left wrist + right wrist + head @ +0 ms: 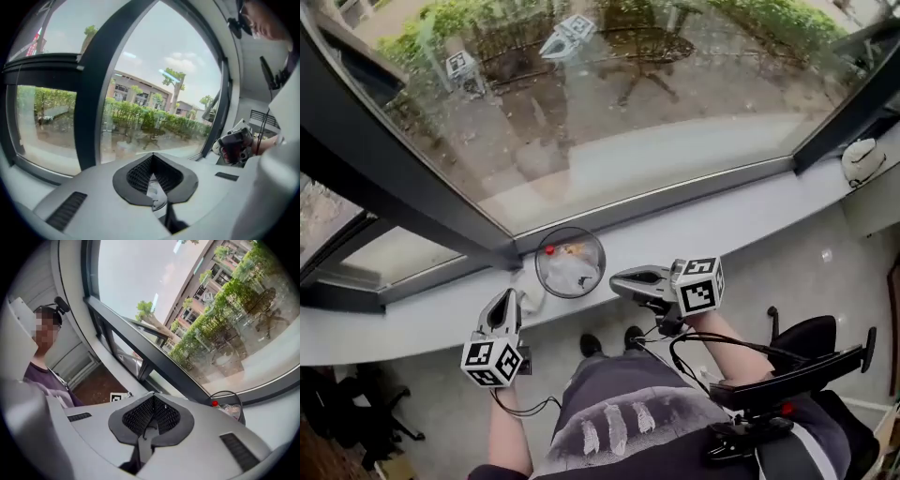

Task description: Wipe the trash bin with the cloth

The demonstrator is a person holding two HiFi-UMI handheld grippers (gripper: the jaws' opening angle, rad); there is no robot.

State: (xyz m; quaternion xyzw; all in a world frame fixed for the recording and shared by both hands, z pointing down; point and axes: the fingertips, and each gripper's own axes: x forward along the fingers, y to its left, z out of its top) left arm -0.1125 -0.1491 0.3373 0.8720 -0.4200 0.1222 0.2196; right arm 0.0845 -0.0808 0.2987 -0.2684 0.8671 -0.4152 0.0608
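both closed: left gripper [504, 305] pinches pale crumpled cloth [530, 292], right gripper [619, 278] empty. i fear the thin pinch slips before the round clear trash bin [538, 267] ahead.

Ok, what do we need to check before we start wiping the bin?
1. Trash bin upright on the windowsill: ok.
2. Cloth found: ok, a pale crumpled cloth lies just left of the bin.
3. Cloth held: cannot tell; something pale shows behind the left gripper's shut jaws.
4. Right gripper free: ok, shut with nothing between its jaws.
5. Bin empty: not ok, rubbish sits inside, so better not tip it.
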